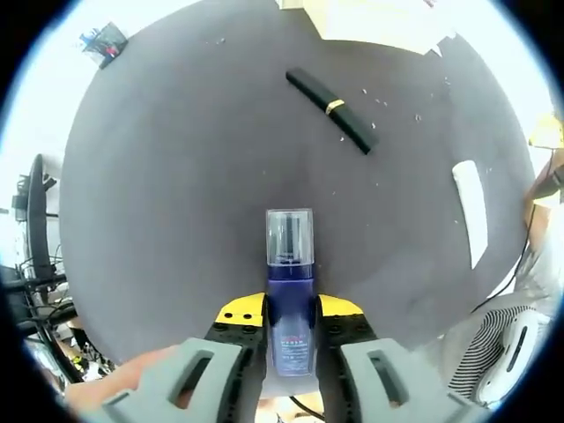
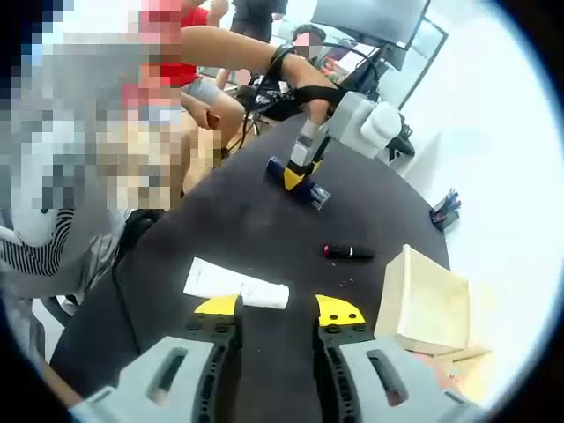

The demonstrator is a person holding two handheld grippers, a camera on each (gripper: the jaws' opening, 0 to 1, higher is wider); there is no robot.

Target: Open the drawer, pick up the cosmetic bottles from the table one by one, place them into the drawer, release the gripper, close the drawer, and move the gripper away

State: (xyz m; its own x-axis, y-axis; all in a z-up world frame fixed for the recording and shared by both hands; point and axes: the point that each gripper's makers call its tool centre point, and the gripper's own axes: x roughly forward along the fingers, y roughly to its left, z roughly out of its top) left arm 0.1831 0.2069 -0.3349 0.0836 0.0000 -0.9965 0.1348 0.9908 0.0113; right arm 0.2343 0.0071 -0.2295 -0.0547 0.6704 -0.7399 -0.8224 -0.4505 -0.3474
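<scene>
My left gripper (image 1: pixel 291 310) is shut on a blue cosmetic bottle (image 1: pixel 290 291) with a clear cap, held above the round dark table (image 1: pixel 176 176). Farther off lies a black tube with a gold band (image 1: pixel 331 109). A white tube (image 1: pixel 470 210) rests at the right edge of that table. In the right gripper view my right gripper (image 2: pixel 277 310) is open with nothing between its jaws, over the table (image 2: pixel 220 229). Beyond it I see the left gripper (image 2: pixel 300 174) holding the blue bottle (image 2: pixel 310 192), the black tube (image 2: pixel 349 253), the white tube (image 2: pixel 236 286) and a pale wooden drawer box (image 2: pixel 423 300).
A person's arm (image 2: pixel 238 44) reaches over the table to the left gripper. People sit beyond the far edge with cables and a monitor (image 2: pixel 370 18). A small black holder (image 1: pixel 106 42) stands on the floor off the table. A striped sleeve (image 1: pixel 480 348) shows at lower right.
</scene>
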